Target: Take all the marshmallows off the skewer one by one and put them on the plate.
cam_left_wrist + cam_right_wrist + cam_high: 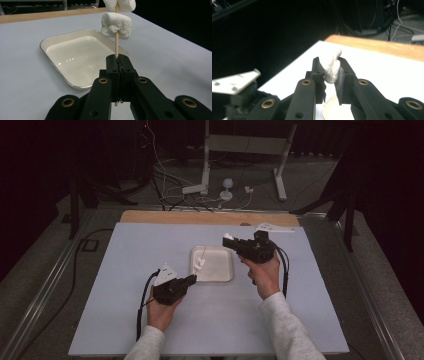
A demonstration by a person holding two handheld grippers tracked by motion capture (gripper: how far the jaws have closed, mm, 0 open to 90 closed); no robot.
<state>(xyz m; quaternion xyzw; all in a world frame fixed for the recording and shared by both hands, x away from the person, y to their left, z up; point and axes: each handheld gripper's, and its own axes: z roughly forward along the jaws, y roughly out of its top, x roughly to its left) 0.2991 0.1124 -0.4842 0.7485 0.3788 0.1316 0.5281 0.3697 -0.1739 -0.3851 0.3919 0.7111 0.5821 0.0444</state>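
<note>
Near the middle of the high view, a white tray point(227, 267) sits on the grey table point(125, 320). It looks empty.

At lower left of that view, the left gripper point(192, 279) has its jaws squeezed tight on a thin wooden stick point(116, 46). The stick stands up over the near left edge of the tray. Two marshmallows point(116, 25) are already pushed onto it, one above the other; the upper one is cut off by the top edge of the left gripper view.

At upper right of the high view, the right gripper point(228, 239) is lifted above the far right corner of the tray. Its jaws pinch one more marshmallow point(332, 68) so hard that it looks squashed.

I think the step now is bringing this third marshmallow over to the stick. Next, the soft middle of it must line up with the stick's tip, then be pushed down gently. The left gripper must keep the stick steady so it does not bend or slip.

Count: two grippers, one tray, one stick, three marshmallows.
</note>
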